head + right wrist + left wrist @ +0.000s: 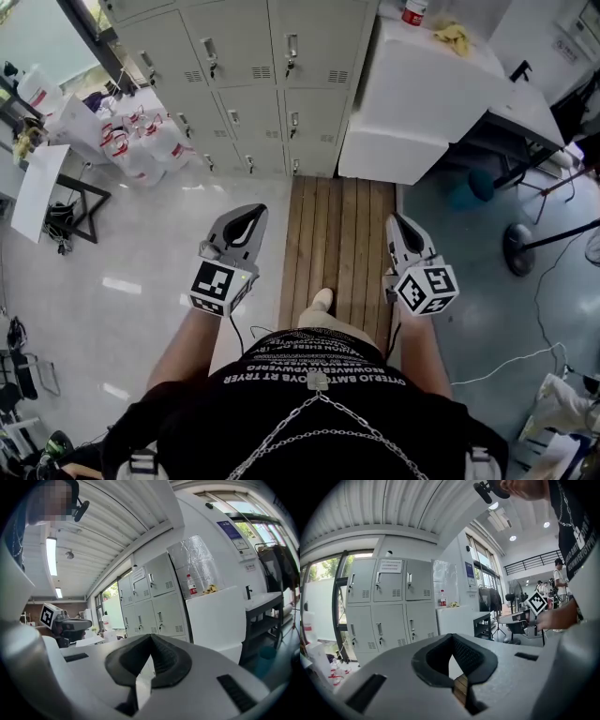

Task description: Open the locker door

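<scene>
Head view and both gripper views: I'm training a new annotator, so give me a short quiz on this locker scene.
1. True or false: every locker door in view is shut.
2. The right gripper is: A) open and empty; B) shut and empty; C) shut on a handle.
3. Fill in: the person's shoe stands on ___ planks.
Key: 1 true; 2 B; 3 wooden.
</scene>
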